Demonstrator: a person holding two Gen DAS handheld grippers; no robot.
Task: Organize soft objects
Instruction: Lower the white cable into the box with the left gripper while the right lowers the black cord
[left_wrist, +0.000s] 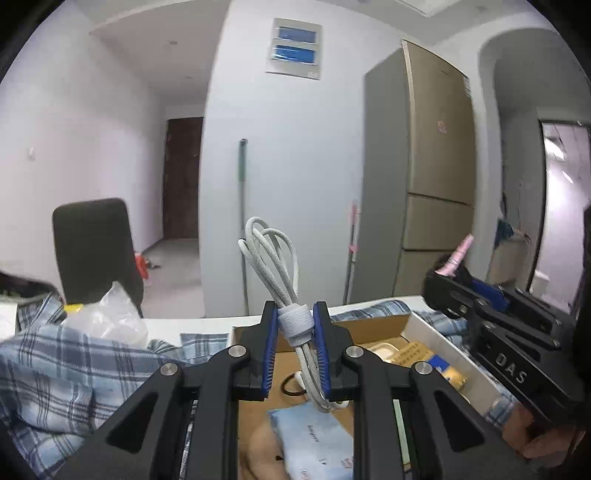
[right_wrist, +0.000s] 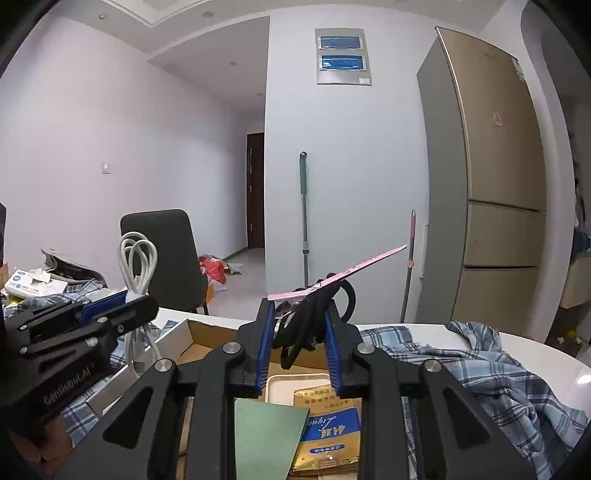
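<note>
In the left wrist view, the left gripper (left_wrist: 294, 343) is clenched on a bundled white cable (left_wrist: 282, 280), squeezing it at its wrap band. The loops stick up above the open cardboard box (left_wrist: 373, 325). A blue packet (left_wrist: 314, 439) lies near in the box. A clear plastic bag (left_wrist: 107, 317) sits on the plaid cloth (left_wrist: 55, 369) at the left. The right gripper (left_wrist: 458, 273) shows at the right with something pink.

In the right wrist view, the right gripper (right_wrist: 299, 339) grasps black hair ties (right_wrist: 314, 317) with a pink card (right_wrist: 343, 275), held over the box (right_wrist: 195, 332). A green sheet (right_wrist: 266, 435) and a yellow packet (right_wrist: 328, 432) lie below. A tissue pack (right_wrist: 33, 284) sits far left on the white tabletop (right_wrist: 535, 343).
</note>
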